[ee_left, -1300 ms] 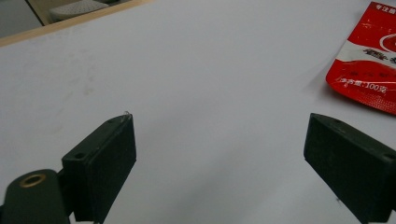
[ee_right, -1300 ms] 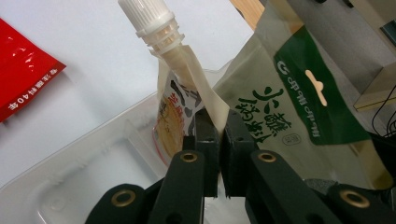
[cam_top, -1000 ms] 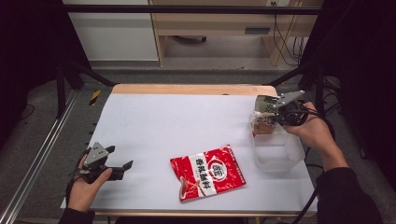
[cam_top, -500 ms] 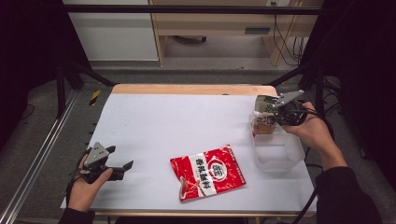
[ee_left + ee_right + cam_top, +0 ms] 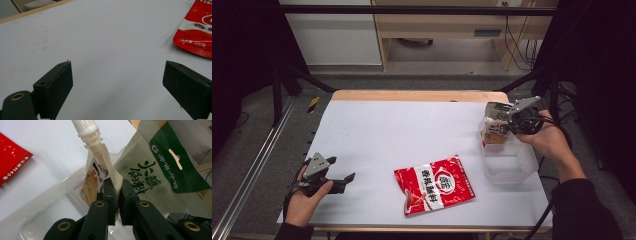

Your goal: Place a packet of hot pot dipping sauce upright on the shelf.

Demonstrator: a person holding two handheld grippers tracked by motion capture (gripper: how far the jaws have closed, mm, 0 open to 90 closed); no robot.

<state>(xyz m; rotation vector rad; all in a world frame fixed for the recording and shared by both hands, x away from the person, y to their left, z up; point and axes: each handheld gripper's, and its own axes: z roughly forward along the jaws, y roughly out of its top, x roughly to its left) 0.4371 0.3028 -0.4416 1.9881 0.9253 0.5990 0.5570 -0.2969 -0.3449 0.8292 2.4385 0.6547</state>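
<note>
High view: at the left edge of the white worktop [image 5: 412, 130] the left gripper [image 5: 343, 171] lies low in the person's left hand [image 5: 302, 202], its fingers spread wide with nothing between them. The left gripper view shows the same: two black fingers [image 5: 56, 86] standing well apart over bare worktop, a corner of the red packet [image 5: 197, 32] lying off to the upper right of that view.

Near the middle of the front edge, that red packet [image 5: 434, 184] lies flat on the worktop, well apart from both grippers.

At the right, a clear plastic tray [image 5: 512, 162] sits near the worktop's right edge. Above its far end the right gripper [image 5: 503, 120], held in the right hand [image 5: 549, 140], is clenched on a spouted pouch [image 5: 495, 134]. In the right gripper view the fingers [image 5: 110, 195] pinch the pouch [image 5: 100, 172] just below its white screw spout [image 5: 86, 130], and the pouch hangs over the tray [image 5: 50, 202]. A green-and-beige packet [image 5: 165, 170] stands just beside the pouch, touching the fingers' right side.
</note>
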